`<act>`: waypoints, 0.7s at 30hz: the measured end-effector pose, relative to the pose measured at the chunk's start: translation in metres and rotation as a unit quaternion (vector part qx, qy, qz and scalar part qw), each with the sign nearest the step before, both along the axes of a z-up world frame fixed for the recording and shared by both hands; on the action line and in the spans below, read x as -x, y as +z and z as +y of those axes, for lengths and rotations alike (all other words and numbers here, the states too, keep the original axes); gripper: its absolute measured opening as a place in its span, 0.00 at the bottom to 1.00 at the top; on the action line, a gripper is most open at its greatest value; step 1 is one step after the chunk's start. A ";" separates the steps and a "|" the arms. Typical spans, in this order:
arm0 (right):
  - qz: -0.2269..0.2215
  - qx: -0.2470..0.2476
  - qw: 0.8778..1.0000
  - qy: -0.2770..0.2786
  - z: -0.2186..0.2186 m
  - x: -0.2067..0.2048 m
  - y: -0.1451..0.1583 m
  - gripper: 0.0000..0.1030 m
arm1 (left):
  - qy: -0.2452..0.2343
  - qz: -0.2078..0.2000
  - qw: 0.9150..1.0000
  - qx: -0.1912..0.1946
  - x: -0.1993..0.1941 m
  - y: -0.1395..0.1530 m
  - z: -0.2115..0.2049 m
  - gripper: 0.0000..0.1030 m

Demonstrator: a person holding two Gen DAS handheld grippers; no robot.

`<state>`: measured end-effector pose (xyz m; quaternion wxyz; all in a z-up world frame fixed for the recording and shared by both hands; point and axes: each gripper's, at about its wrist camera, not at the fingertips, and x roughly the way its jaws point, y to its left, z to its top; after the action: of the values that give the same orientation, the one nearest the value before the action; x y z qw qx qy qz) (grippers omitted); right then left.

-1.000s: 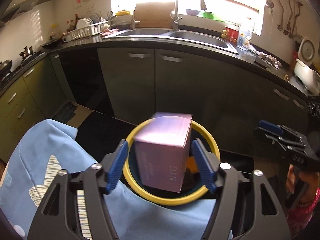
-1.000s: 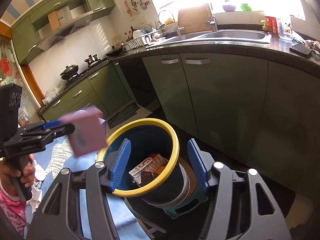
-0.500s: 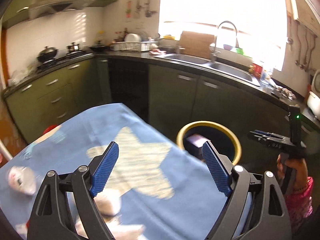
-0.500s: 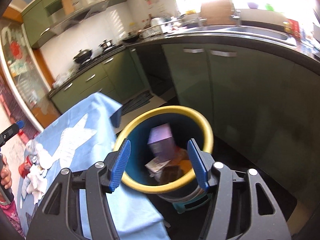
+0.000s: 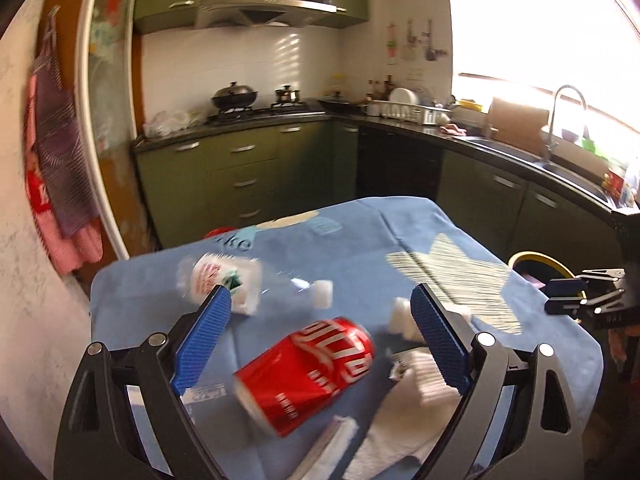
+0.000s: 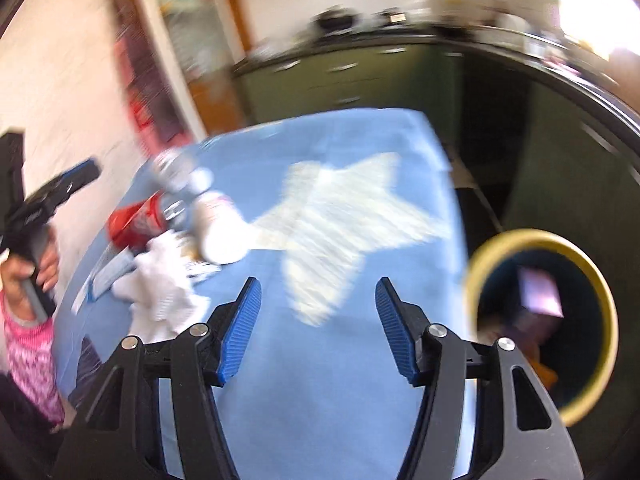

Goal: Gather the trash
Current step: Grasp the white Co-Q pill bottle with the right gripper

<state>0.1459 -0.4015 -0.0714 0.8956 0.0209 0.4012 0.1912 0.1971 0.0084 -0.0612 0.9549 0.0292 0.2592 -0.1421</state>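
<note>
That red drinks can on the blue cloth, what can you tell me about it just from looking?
The red can is a metal drinks can with large white lettering, lying on its side on the blue tablecloth, its axis running diagonally in the left wrist view. It looks whole, not crushed, though motion blur softens the detail. It lies between the spread fingers of the left hand-held gripper, whose jaws are opening and not touching it. White crumpled tissue lies close beside it; whether they touch is unclear.

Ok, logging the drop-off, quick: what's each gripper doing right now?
Left gripper: empty, fingers opening wide above the red can.
Right gripper: open, empty, over the blue cloth.
</note>
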 end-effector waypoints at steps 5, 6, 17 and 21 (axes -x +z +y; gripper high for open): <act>0.004 0.029 0.996 0.081 0.055 -0.026 0.003 0.55 | 0.020 0.024 0.999 0.018 -0.006 -0.014 0.022 0.88; 0.007 0.027 0.995 0.096 0.063 -0.032 0.003 0.55 | 0.025 0.026 0.999 0.018 -0.006 -0.016 0.022 0.88; 0.060 0.075 0.982 0.162 0.117 -0.085 -0.023 0.55 | 0.047 0.025 0.997 0.047 -0.006 -0.008 0.037 0.89; 0.072 0.078 0.980 0.168 0.122 -0.094 -0.031 0.55 | 0.046 0.025 0.998 0.046 -0.004 -0.008 0.035 0.89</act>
<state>0.2399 -0.2799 -0.1029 0.8181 -0.1031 0.4763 0.3054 0.2014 0.0436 -0.0694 0.9539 -0.0301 0.2775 -0.1107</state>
